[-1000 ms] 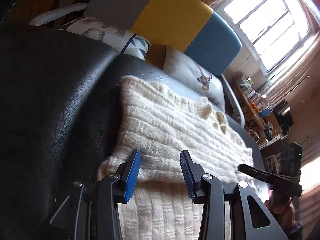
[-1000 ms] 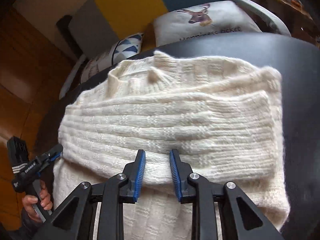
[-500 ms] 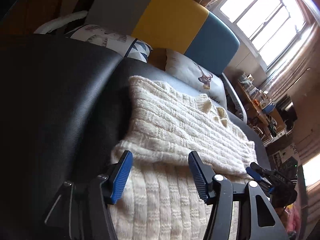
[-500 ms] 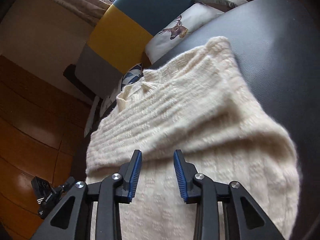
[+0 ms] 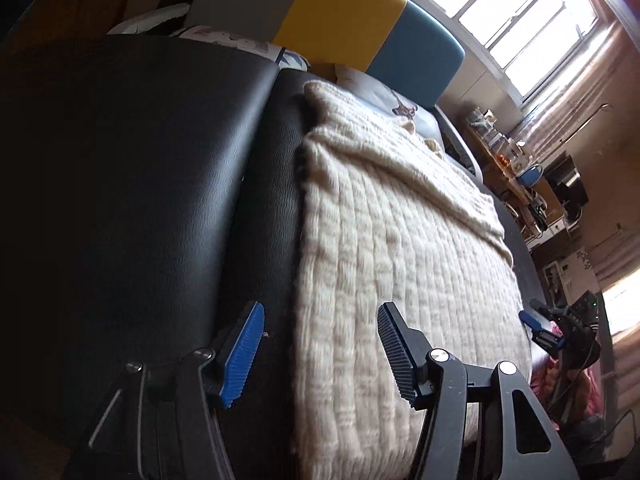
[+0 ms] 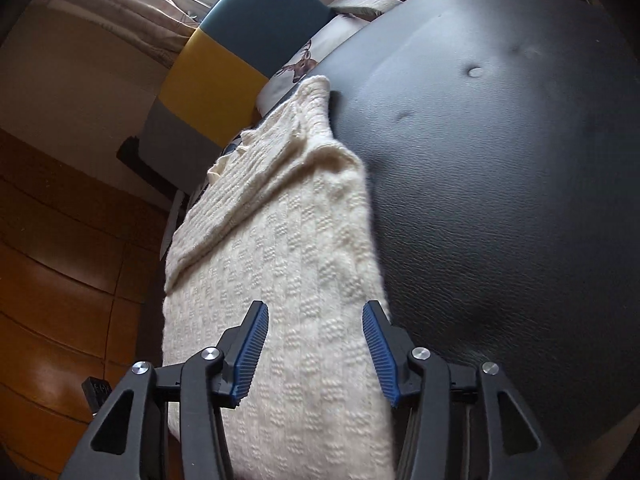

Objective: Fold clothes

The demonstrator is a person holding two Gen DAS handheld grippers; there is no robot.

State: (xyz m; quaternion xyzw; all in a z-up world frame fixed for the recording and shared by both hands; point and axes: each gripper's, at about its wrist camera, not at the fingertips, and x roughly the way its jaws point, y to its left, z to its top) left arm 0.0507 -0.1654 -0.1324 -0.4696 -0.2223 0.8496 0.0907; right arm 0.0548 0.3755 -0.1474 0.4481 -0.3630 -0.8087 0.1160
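A cream knitted sweater (image 5: pixel 400 248) lies flat on a black leather seat (image 5: pixel 140 200), its far part folded over itself. My left gripper (image 5: pixel 320 354) is open at the sweater's near left edge, with one pad over the leather and one over the knit. In the right wrist view the same sweater (image 6: pixel 288 264) runs away from me along the black seat (image 6: pixel 500 160). My right gripper (image 6: pixel 314 354) hangs open over its near right edge, holding nothing. The right gripper (image 5: pixel 540 330) also shows at the far right of the left wrist view.
A grey, yellow and blue chair back (image 5: pixel 344 28) stands behind the seat, with a deer-print cushion (image 6: pixel 300 68) against it. A cluttered desk (image 5: pixel 516 168) and bright window (image 5: pixel 520 12) are on the right. Wooden flooring (image 6: pixel 60 280) lies to the left of the seat.
Both grippers have drawn back from the folded edge toward the sweater's near end and opened wider. The fold they stood at now lies farther away, resting on the sweater.
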